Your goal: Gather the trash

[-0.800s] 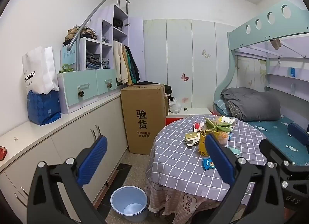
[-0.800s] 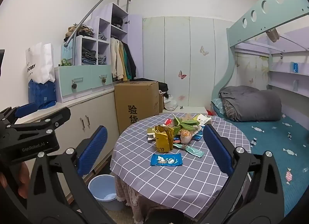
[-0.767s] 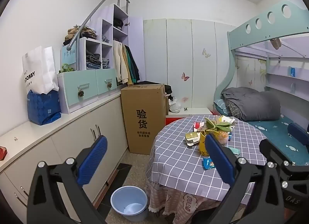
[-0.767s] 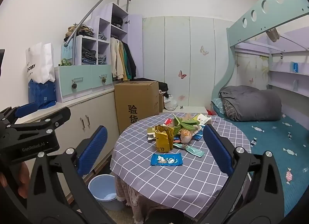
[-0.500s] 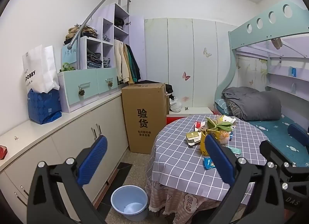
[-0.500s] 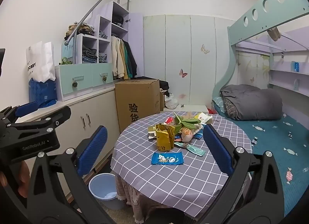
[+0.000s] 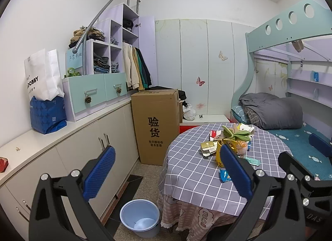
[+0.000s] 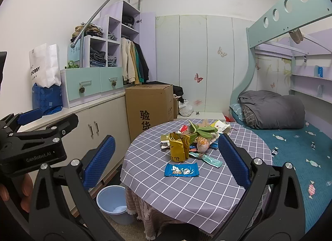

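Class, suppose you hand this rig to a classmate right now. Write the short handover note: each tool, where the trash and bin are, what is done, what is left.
Left tool: open, holding nothing, raised off to the table's left.
Right tool: open, holding nothing, facing the round table.
Trash: blue wrapper nearest on the cloth; yellow bag upright behind it; teal wrapper and further scraps around the plush toy.
Blue bin on the floor left of the table.
Done: nothing picked up yet.
Left: move every wrapper into the bin.
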The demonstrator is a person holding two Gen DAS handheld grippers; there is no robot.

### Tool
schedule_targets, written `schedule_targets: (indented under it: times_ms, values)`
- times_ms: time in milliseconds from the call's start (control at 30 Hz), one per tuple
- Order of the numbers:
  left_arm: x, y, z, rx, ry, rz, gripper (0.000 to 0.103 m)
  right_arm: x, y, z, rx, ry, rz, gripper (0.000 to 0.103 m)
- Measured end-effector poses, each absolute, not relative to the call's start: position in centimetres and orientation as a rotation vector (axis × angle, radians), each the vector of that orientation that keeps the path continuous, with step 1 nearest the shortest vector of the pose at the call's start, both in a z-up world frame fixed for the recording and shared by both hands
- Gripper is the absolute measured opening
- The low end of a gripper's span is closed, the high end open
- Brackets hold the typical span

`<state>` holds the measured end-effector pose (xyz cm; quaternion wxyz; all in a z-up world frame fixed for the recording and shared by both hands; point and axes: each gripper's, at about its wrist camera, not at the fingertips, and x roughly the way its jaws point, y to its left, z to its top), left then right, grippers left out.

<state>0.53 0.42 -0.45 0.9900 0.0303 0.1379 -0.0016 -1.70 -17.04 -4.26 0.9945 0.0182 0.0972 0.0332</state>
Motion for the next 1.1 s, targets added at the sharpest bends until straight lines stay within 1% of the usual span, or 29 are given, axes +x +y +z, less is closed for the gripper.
schedule_targets:
  times_ms: [1100]
  values:
    - [0.35, 0.97, -1.01, 0.061, 0.278, 0.004, 0.099, -1.71, -16.52, -4.46, 0.038, 0.227, 0.088, 0.097]
